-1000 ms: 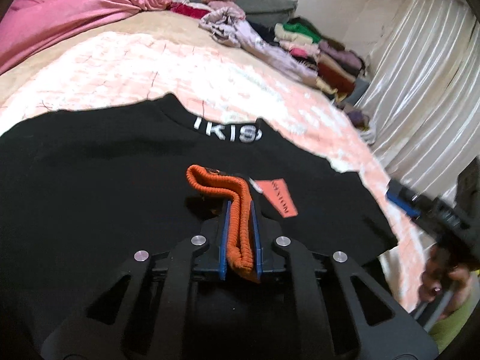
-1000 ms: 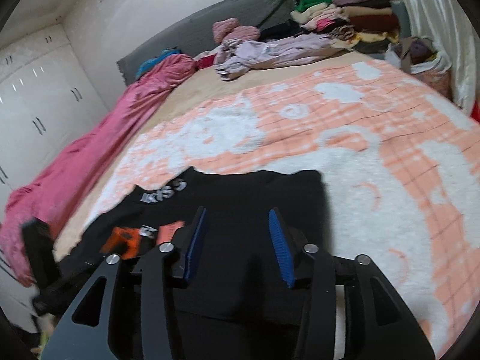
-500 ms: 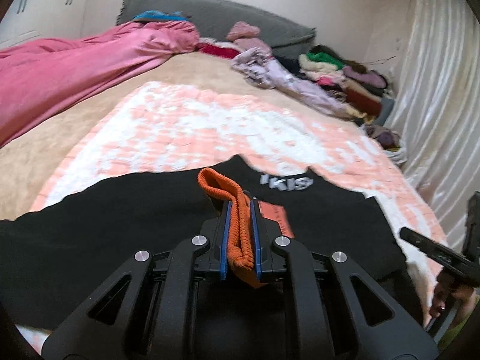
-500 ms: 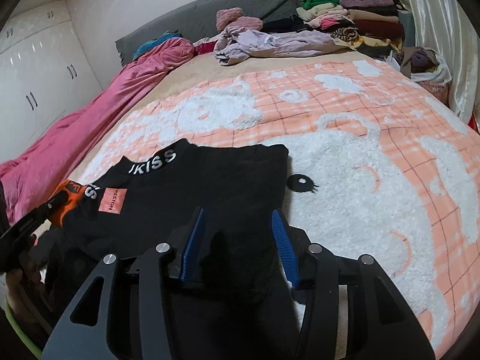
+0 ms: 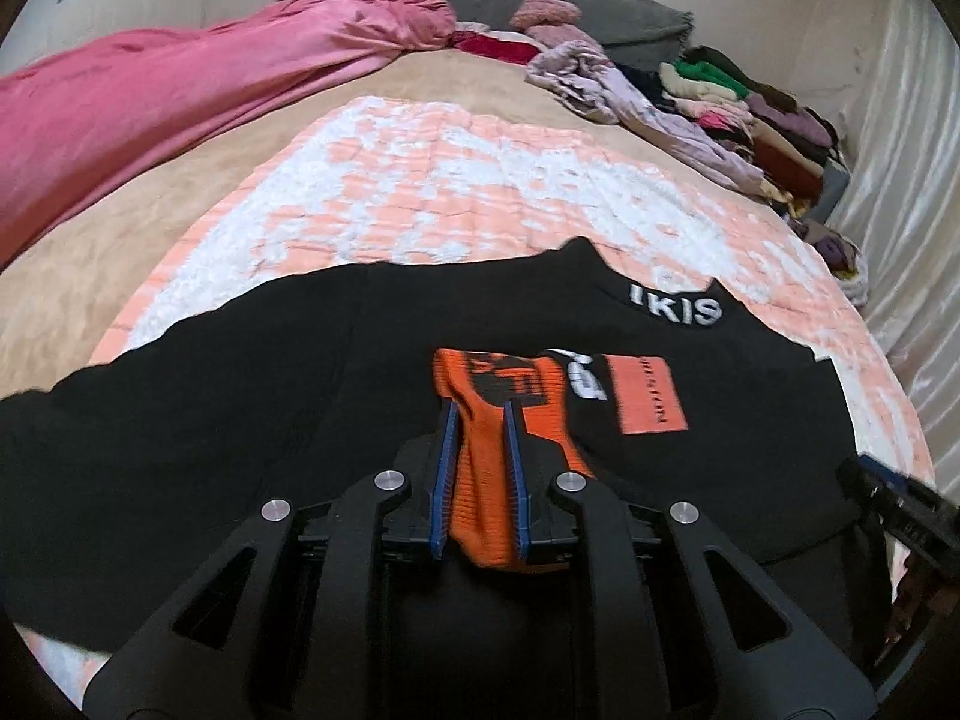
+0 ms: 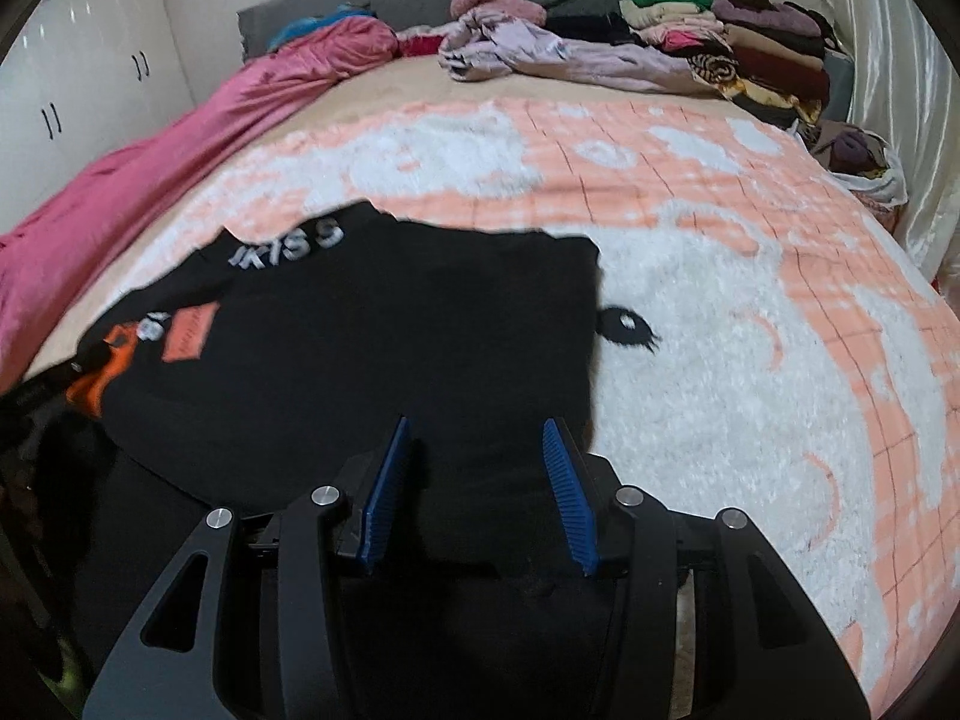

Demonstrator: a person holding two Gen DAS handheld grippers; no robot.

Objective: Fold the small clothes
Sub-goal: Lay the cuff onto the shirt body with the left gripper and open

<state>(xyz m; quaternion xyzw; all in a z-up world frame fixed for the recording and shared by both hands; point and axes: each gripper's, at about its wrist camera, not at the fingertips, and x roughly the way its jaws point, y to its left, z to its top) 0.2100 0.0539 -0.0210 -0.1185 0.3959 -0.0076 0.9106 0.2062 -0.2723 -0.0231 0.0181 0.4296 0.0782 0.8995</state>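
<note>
Left gripper: I see my left gripper (image 5: pixel 478 414) pitched steeply down over the bed, its blue pads (image 5: pixel 445 468) narrowed onto an orange ribbed cuff (image 5: pixel 483 480). The log's small rise means the jaws are opening a touch, yet the cuff fills the gap between them and the pads press on it.

Right gripper: my right gripper (image 6: pixel 477 432) also tilts steeply downward, low over the near part of the garment. Its jaws stand at a middling gap with dark cloth under and between them; I cannot tell whether the pads grip that cloth.

Task garment: the black sweatshirt (image 6: pixel 390 330) lies spread on the bed, its collar with white lettering (image 5: pixel 675 307) pointing away from me and an orange patch (image 5: pixel 651 399) on its chest. The orange cuff I hold is laid across the chest, just beside the patch.

Other gripper seen from the left view: part of the right tool (image 5: pixel 900 498) shows at the right edge, blurred.

Bed: a peach-and-white fleece blanket (image 6: pixel 750 300) carries the sweatshirt, with a pink quilt (image 5: pixel 150 96) bunched along the left side.

Background: a lilac garment (image 6: pixel 540 57) lies loose near the head of the bed, and a stack of folded clothes (image 6: pixel 750 48) sits at the far right corner, well apart from the sweatshirt.
</note>
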